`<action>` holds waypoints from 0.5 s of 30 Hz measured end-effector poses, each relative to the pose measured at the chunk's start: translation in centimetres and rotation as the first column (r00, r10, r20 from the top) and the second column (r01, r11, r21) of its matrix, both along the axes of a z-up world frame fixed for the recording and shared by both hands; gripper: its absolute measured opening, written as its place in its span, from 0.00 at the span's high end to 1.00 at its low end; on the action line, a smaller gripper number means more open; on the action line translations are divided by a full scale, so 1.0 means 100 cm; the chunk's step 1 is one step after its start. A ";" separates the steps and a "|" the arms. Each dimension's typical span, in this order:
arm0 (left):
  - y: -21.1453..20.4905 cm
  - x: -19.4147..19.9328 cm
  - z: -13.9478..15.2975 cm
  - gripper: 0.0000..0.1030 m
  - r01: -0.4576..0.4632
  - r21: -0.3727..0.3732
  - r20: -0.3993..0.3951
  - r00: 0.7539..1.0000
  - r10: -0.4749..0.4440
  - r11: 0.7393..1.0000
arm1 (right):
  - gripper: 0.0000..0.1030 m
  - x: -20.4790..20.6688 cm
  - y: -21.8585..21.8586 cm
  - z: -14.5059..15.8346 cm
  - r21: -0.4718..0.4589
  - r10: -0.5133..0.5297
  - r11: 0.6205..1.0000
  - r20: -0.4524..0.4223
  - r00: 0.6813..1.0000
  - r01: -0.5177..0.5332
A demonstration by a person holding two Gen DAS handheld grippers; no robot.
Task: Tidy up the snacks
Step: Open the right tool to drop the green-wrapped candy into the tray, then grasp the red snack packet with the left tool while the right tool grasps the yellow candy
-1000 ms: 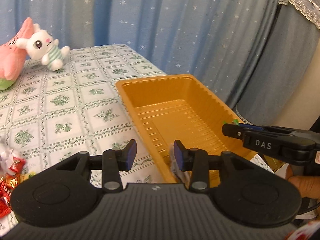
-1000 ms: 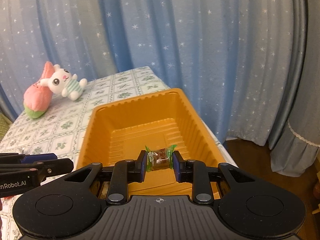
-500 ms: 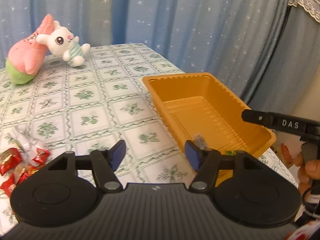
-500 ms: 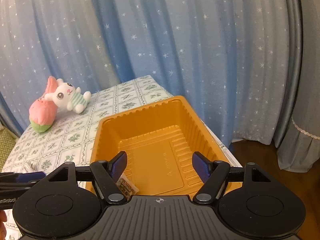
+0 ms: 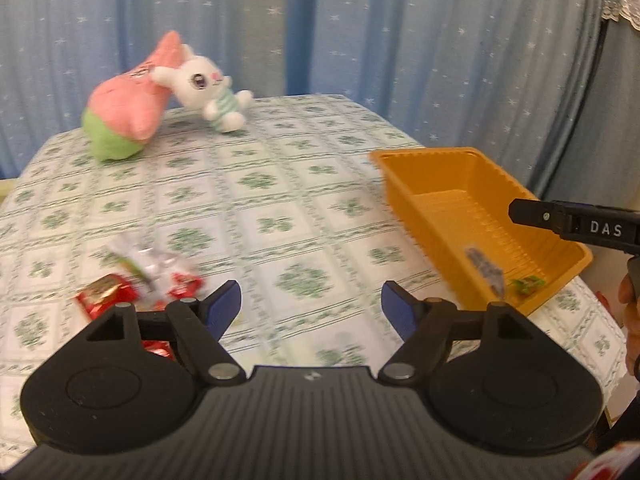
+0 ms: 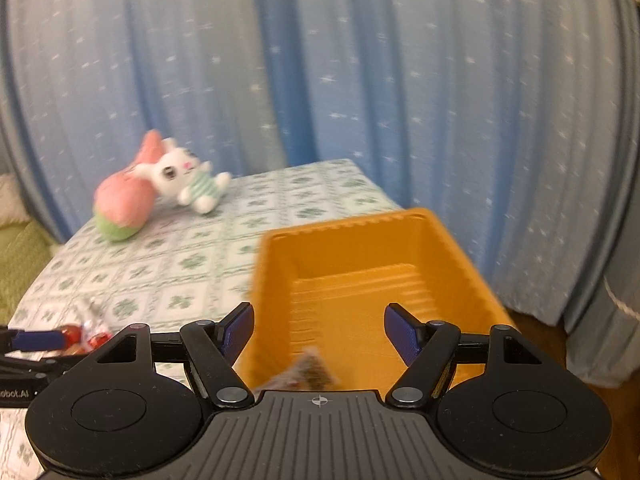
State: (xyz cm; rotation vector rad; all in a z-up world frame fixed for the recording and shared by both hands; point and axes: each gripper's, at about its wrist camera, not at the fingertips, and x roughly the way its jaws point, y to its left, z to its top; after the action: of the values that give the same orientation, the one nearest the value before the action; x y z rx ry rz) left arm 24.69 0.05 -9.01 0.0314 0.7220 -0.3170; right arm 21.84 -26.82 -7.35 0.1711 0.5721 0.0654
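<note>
In the left wrist view, the left tool (image 5: 311,305) hangs over the green-and-white floral tabletop (image 5: 256,208), its blue-padded jaws apart and opening, nothing between them. Just past its left finger, at 9 o'clock, lies a loose heap of red and silver wrapped snacks (image 5: 136,284), blurred. At 3 o'clock sits the orange ribbed plastic tray (image 5: 436,160) near the tabletop's right edge; inside its near end lie a grey-brown wrapped snack (image 5: 484,270) and a small green-wrapped candy (image 5: 528,283), close together. The black finger of the right tool (image 5: 576,226) reaches over the tray's right rim, with part of a hand (image 5: 630,320) below it.

In the right wrist view, the right tool (image 6: 319,334) hovers over the tray's near end, jaws wide apart and holding nothing; a blurred brownish wrapper shows just under it.

Farther off, at 11 o'clock, a pink-and-green plush toy (image 5: 124,116) lies touching a white plush rabbit in a striped shirt (image 5: 204,88). Behind the tabletop hangs a blue star-patterned curtain (image 5: 360,40).
</note>
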 end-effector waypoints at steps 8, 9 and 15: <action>0.060 -0.014 -0.007 0.27 -0.121 0.017 -0.006 0.993 0.121 0.992 | 0.30 0.004 0.064 -0.002 -0.024 0.151 0.988 0.014 0.988 -0.151; 0.067 -0.017 -0.009 0.27 -0.135 0.018 -0.010 0.991 0.135 0.991 | 0.30 0.005 0.072 -0.002 -0.024 0.169 0.985 0.012 0.986 -0.169; 0.102 -0.025 -0.020 0.27 -0.198 0.033 -0.034 0.979 0.199 0.980 | 0.30 0.010 0.120 -0.007 -0.048 0.294 0.955 0.015 0.956 -0.293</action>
State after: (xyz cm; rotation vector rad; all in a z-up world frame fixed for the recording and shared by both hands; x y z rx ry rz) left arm 22.20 10.23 -11.06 -0.0186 0.7603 -0.1163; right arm 22.88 -14.79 -8.02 0.0399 0.5731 0.3427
